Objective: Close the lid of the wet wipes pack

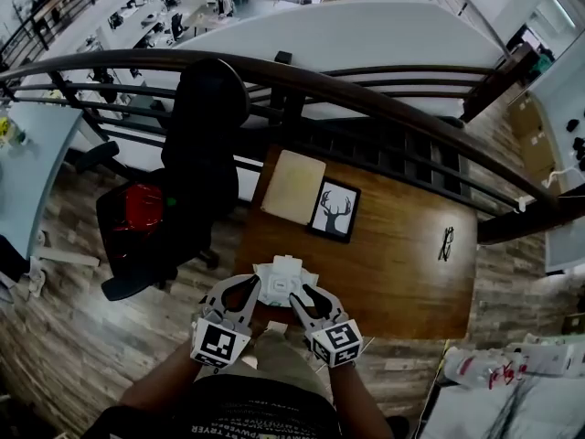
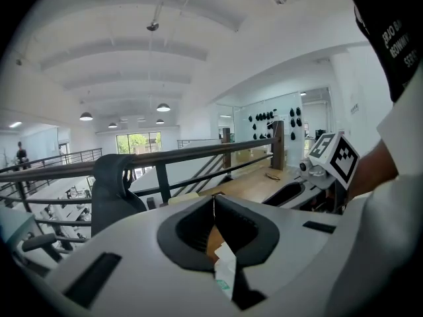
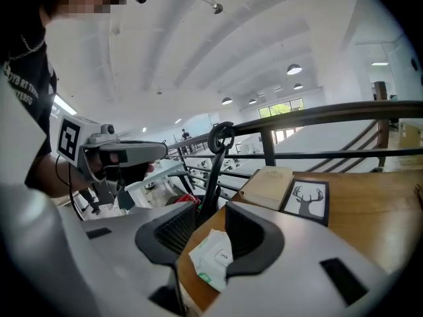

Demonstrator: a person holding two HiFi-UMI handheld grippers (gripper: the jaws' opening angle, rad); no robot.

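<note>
Where the tabletop (image 1: 393,282) reaches its near edge, the wet wipes pack (image 1: 285,280) lies flat, directly ahead of the person.

Left claw (image 1: 252,291): clenched. In the left gripper view the jaw tips meet in a thin seam with nothing pinched between them. A corner of the pack (image 2: 225,269) shows through the oval opening below the tips. In the head view this claw sits at the pack's left edge; contact cannot be confirmed.

Right claw (image 1: 302,296): released. In the right gripper view the jaws stand apart. The pack (image 3: 213,259) lies on the wood beneath the gap, not gripped.

Whether the pack's lid is up or down cannot be determined.

Further back on the tabletop lie a tan book (image 1: 294,186) and, just beside it on the right, a framed deer picture (image 1: 335,210). A pair of glasses (image 1: 446,243) lies well apart, toward the right. A black chair (image 1: 196,144) stands left of the tabletop, in front of a dark railing (image 1: 384,99).
</note>
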